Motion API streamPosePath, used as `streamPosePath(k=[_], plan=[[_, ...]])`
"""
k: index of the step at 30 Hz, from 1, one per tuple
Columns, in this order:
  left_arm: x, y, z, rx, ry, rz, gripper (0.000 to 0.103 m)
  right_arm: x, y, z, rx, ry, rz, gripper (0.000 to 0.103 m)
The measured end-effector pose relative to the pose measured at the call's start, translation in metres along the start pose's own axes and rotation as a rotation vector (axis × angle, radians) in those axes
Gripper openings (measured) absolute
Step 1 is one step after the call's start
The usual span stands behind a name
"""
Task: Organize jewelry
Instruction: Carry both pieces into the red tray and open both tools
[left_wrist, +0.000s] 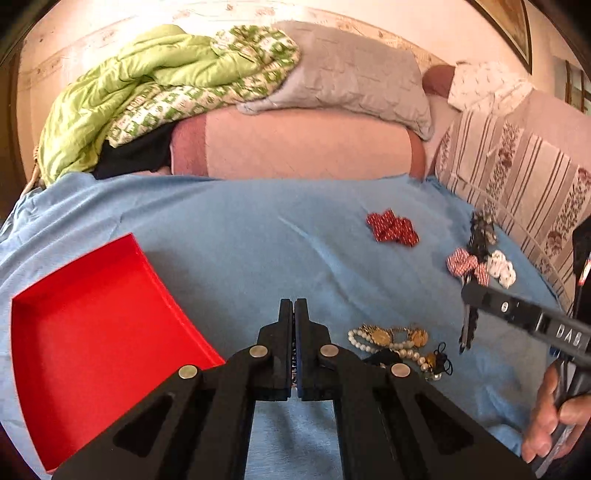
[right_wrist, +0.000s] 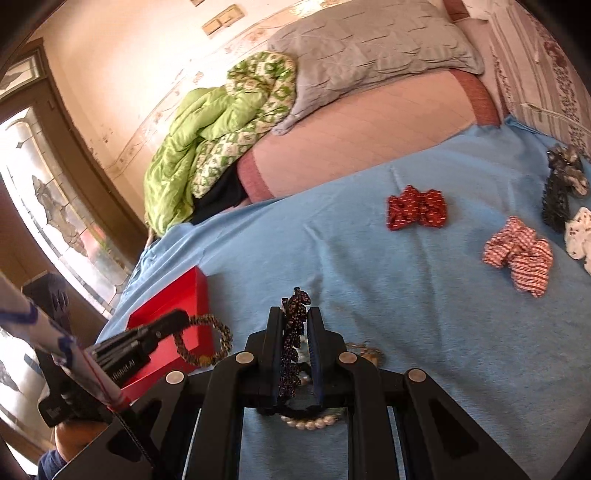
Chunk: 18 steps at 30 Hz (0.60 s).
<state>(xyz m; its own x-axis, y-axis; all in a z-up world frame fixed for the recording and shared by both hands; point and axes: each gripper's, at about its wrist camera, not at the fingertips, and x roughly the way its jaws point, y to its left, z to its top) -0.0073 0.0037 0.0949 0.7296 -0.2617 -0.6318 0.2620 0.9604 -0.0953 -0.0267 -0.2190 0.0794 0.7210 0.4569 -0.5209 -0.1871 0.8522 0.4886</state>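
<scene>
My left gripper (left_wrist: 294, 306) is shut on a beaded bracelet (right_wrist: 207, 339), whose loop hangs from its tips in the right wrist view, beside the open red box (left_wrist: 92, 332). My right gripper (right_wrist: 295, 314) is shut on a dark beaded strand (right_wrist: 291, 350) and holds it above a pile of pearls and gold pieces (left_wrist: 399, 343) on the blue sheet (left_wrist: 240, 240). The strand also hangs from the right gripper in the left wrist view (left_wrist: 467, 328).
Fabric bows lie on the sheet to the right: a dark red one (left_wrist: 393, 228), a red checked one (left_wrist: 463, 264), a white one (left_wrist: 500, 273) and a dark hair clip (left_wrist: 482, 229). Pillows and a green quilt (left_wrist: 147, 92) lie behind.
</scene>
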Motion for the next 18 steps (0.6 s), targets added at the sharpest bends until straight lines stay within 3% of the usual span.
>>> streamPosePath(k=[9,18], plan=[[-0.019,0.048,0.007,-0.075,-0.031,0.067,0.001,0.011,0.039,-0.001,-0.047,0.041,0.091,0.015],[-0.023,0.139,0.013,-0.208,-0.026,0.173,0.001,0.052,0.098,0.008,-0.081,0.134,0.177,0.015]])
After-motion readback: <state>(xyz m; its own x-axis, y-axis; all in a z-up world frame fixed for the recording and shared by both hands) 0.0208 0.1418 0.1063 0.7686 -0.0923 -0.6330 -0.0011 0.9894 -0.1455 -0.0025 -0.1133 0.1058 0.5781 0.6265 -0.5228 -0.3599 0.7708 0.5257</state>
